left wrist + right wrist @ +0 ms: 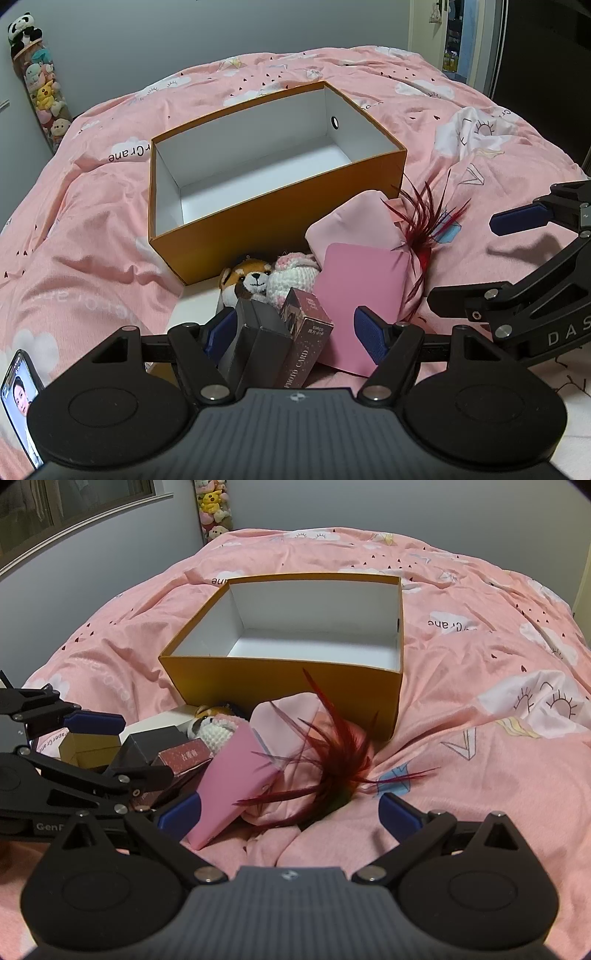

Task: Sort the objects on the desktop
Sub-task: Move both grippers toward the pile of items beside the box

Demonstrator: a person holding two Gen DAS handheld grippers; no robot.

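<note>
On the bed, the things to sort lie heaped just in front of the orange box (273, 221), which stands open and holds nothing. At the left of the heap, between the wide-spread fingers of the left gripper (295, 328), stand two small cartons: a black box (258, 339) and a maroon card box (306, 332) printed "PHOTO CARD". Both look light and stiff; a grip across their flat sides should hold, though glossy card may slip. Behind them sit a red panda plush (245, 282) and a crocheted toy (291, 275), soft and squashy, safe to pinch anywhere on the body. Next comes a pink card sleeve (360, 291), thin and flat, best taken by an edge. Rightmost, the red feather piece (332, 764) lies on a pink cloth (354, 221); it is very light and fragile, so take it at its base. The right gripper (290, 812) hovers over it, fingers wide, holding nothing. The bedcover (92, 229) reads "Crane"; the grippers show "DAS" and "GenR".
</note>
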